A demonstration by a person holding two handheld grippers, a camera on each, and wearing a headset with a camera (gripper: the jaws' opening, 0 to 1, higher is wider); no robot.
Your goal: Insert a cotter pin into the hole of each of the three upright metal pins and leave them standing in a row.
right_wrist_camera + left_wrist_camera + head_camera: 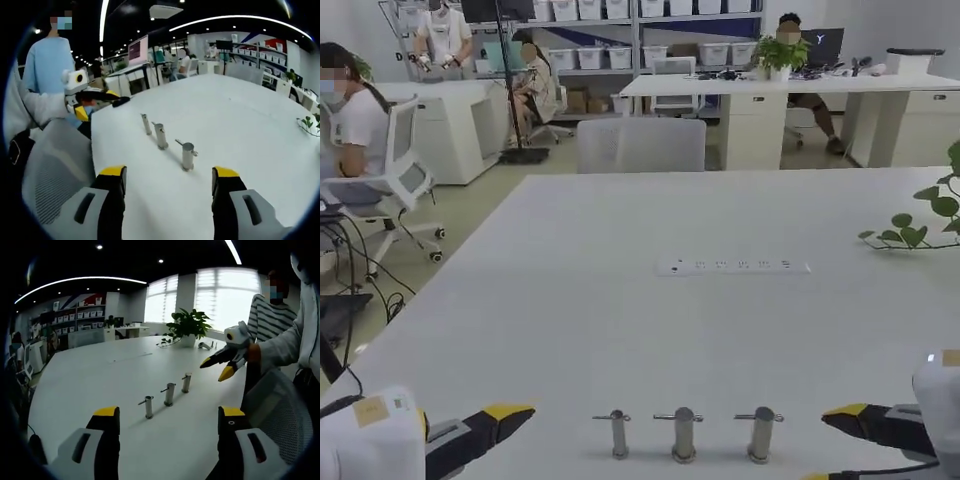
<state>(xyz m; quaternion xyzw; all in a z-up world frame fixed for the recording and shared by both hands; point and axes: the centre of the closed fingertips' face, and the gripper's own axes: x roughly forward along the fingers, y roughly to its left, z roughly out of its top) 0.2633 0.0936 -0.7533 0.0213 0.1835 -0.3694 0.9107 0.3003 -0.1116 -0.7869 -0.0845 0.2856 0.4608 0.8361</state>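
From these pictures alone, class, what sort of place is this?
Probably an open-plan office or lab: a long white worktable, metal shelves of white storage bins, and a white mesh swivel chair.

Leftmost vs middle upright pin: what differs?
The leftmost pin is clearly slimmer than the middle pin. The leftmost pin also looks slightly shorter than the middle pin in the head view. Both stand upright in the same row, each with a cotter pin crosswise through its top.
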